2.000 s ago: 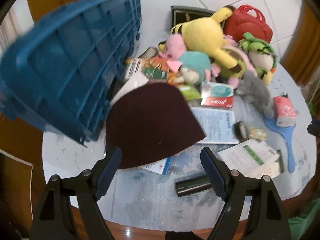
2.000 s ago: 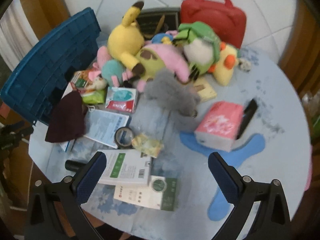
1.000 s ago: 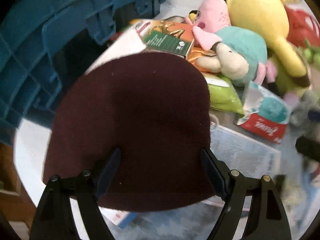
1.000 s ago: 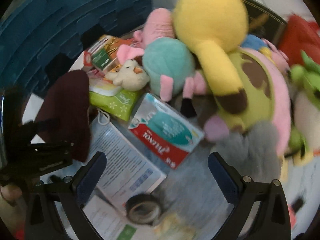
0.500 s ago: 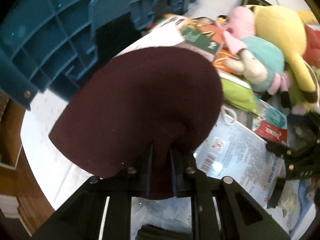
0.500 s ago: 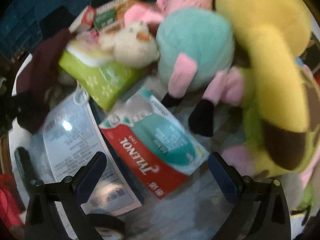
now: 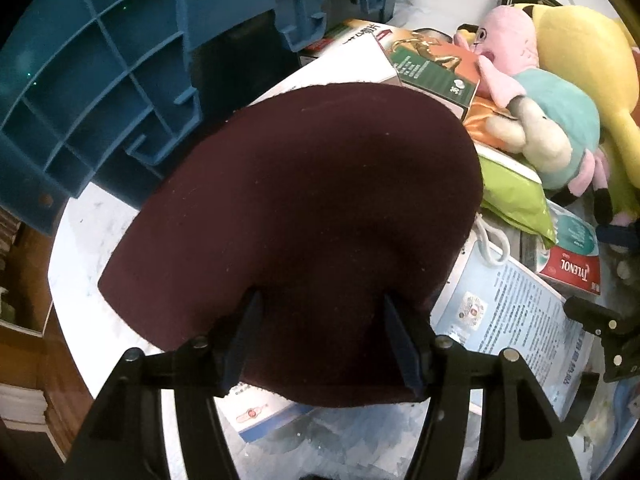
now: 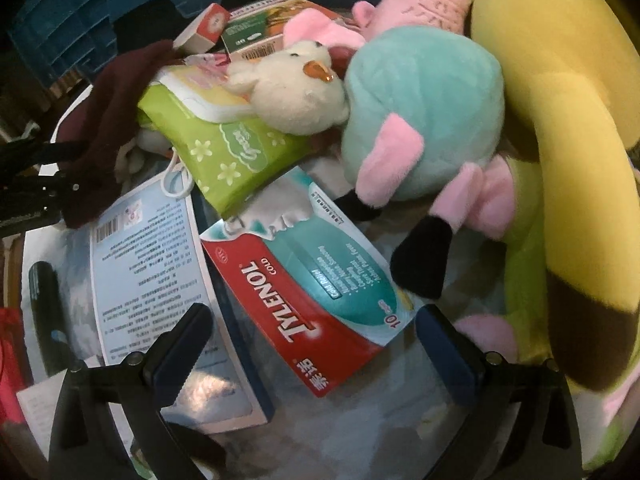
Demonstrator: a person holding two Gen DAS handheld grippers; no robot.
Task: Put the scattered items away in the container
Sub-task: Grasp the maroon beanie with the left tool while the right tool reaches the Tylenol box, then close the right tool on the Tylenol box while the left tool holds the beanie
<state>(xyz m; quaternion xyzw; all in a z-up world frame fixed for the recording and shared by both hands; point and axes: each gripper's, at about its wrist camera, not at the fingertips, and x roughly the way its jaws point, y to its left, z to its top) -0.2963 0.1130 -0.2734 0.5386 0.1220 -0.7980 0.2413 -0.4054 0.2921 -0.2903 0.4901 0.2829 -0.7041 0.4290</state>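
Left gripper [image 7: 322,336] fingers spread apart over the near edge of the dark red hat [image 7: 304,216], which lies on the round white desk [image 7: 92,248] beside the blue crate [image 7: 100,80]. Right gripper [image 8: 316,348] fingers wide apart, straddling the Tylenol box [image 8: 316,292]. Wooden floor [image 7: 28,272] past desk's edge.

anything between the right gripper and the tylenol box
Nothing visible does. The right gripper is open with the Tylenol box lying directly between its fingers. The plush pig's black foot sits close beside the box, not across it.
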